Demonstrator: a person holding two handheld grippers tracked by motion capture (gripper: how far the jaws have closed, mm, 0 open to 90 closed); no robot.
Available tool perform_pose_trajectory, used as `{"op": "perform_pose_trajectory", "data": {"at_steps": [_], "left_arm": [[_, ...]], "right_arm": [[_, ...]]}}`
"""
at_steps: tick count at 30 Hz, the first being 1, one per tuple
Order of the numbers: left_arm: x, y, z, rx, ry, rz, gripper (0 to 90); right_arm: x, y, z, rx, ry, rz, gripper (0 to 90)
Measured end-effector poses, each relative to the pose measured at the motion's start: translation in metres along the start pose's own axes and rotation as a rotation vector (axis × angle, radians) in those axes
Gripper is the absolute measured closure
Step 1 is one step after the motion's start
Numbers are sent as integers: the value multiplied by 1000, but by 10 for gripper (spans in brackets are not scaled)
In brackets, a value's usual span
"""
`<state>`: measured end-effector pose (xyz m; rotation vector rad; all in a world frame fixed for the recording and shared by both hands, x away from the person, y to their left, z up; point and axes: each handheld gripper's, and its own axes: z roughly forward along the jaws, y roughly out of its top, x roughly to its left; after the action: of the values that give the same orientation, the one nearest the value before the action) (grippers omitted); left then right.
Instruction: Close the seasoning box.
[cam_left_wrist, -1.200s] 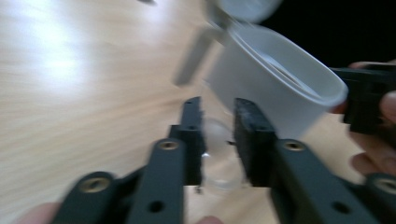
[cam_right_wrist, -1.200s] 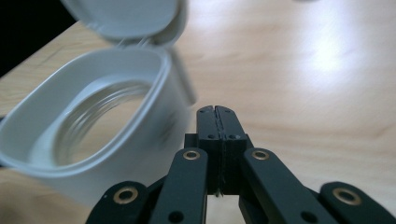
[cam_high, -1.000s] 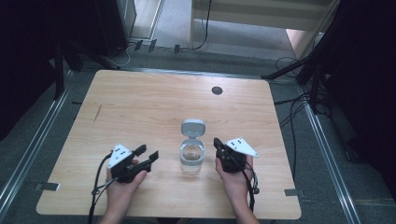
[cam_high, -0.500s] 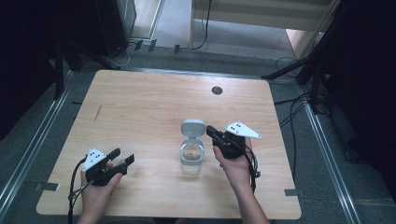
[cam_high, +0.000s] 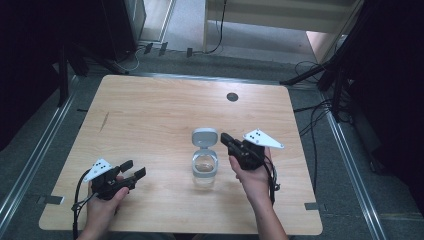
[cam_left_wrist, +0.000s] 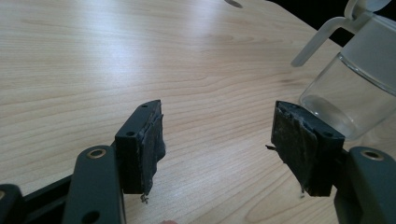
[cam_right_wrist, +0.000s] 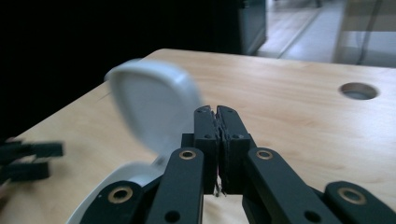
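A clear glass jar (cam_high: 204, 172) stands near the middle of the wooden table (cam_high: 150, 110), its white flip lid (cam_high: 205, 136) hinged open and upright on the far side. My right gripper (cam_high: 225, 136) is shut with nothing in it, its tips just right of the lid. In the right gripper view the closed jaws (cam_right_wrist: 217, 112) sit beside the lid (cam_right_wrist: 149, 105), above the jar rim (cam_right_wrist: 116, 184). My left gripper (cam_high: 132, 169) rests open at the front left, well apart from the jar. In the left gripper view its pads (cam_left_wrist: 147, 140) stand wide, with the jar (cam_left_wrist: 355, 88) off to the right.
A round cable hole (cam_high: 232, 96) lies in the table's far right part. Metal floor rails (cam_high: 40, 150) run along both sides of the table, and cables (cam_high: 315, 115) trail on the floor at the right. Dark stands (cam_high: 340, 70) flank the far corners.
My left gripper has drawn back leftward from the jar toward the front-left of the table. The right gripper has moved forward from the jar's side to beside the open lid.
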<state>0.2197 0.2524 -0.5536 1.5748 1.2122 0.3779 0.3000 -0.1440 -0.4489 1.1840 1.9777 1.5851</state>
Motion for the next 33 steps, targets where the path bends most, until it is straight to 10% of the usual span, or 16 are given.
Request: {"op": "perform_pose_trajectory", "data": {"at_steps": [6,16,22,29,33], "left_arm": [[0,-1,-2,-10,-2,-3,355],[5,-1,-6,-44,-21,-39,355],[5,-2,-10,-58,-2,-49,337],[7,-1,-11,-69,31,-72,243],[6,0,-11,-63,44,-69,208]], "right_arm": [[-8,19,32,41,70,24,896],[7,6,2,57,174,-61,888],[0,-10,-24,25,103,-30,794],[-22,-28,-60,-21,-72,25,164],[-37,-41,-82,-1,-151,20,119]]}}
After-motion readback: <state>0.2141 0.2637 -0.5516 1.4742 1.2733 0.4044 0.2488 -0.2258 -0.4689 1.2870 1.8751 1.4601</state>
